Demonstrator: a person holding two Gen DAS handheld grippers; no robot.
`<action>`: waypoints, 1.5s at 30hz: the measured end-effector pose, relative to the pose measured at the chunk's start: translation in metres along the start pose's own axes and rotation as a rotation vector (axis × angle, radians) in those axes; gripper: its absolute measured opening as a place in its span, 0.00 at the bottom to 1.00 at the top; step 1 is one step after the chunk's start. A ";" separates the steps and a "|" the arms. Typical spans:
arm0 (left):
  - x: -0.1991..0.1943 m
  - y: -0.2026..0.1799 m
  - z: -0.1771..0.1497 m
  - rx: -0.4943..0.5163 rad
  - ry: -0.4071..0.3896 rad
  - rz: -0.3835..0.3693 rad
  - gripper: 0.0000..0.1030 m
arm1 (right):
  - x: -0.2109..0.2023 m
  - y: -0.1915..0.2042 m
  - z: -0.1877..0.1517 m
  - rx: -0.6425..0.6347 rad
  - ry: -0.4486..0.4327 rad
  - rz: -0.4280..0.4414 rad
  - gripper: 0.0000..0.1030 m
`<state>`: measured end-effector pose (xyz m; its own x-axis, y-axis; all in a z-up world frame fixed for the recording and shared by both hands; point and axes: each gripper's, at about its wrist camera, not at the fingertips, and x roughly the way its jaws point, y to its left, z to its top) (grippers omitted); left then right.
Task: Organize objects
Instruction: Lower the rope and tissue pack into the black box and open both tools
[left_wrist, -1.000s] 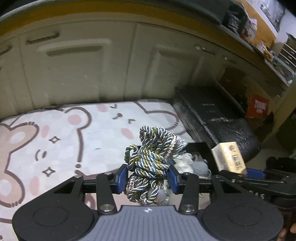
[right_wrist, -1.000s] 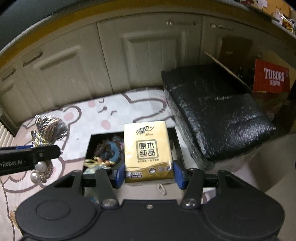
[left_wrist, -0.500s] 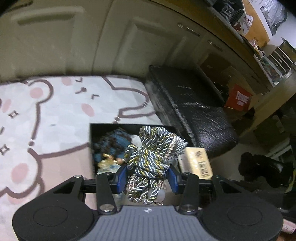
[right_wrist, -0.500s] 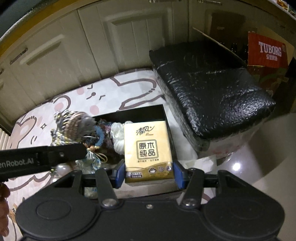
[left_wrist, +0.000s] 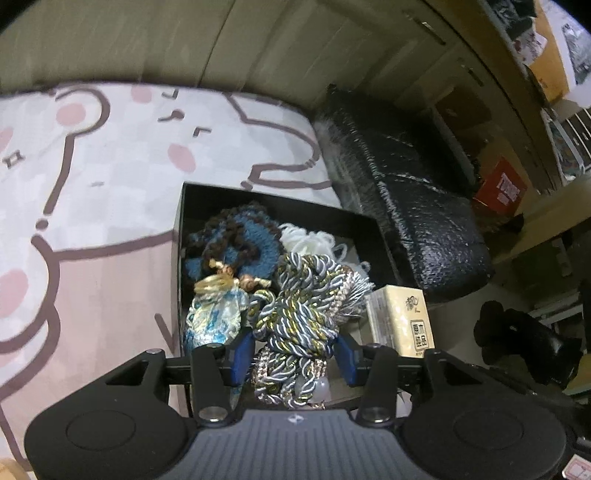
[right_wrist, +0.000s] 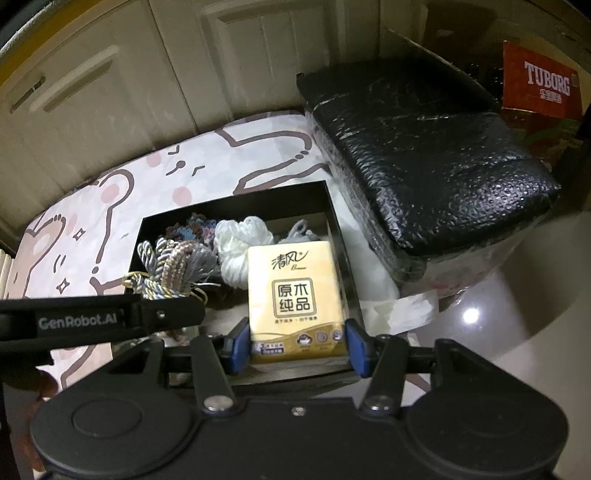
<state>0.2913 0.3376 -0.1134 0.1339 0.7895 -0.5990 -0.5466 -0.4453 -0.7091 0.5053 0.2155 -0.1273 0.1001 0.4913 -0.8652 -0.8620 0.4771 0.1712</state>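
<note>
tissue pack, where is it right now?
In the right wrist view the tissue pack sits between the right gripper pads, over the black box, right of the white yarn.

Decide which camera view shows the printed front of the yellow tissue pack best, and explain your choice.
The right wrist view. There the tissue pack faces the camera squarely, held upright by the right gripper over the black box, its label characters readable. The left wrist view shows the pack only at an angle, partly behind the rope tassel, its print small and skewed.
</note>
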 end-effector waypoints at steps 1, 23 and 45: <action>0.001 0.001 0.000 -0.004 0.002 0.000 0.55 | 0.001 0.000 0.000 0.002 0.004 -0.002 0.52; -0.003 -0.007 -0.001 0.052 0.009 0.031 0.67 | 0.007 0.001 -0.002 0.012 0.020 -0.029 0.66; -0.054 -0.019 -0.005 0.232 -0.071 0.142 0.73 | -0.032 -0.001 -0.004 0.059 -0.097 -0.039 0.68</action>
<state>0.2987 0.3017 -0.0693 -0.0114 0.7571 -0.6532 -0.7314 -0.4518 -0.5109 0.5009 0.1968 -0.1019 0.1829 0.5389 -0.8223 -0.8263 0.5375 0.1685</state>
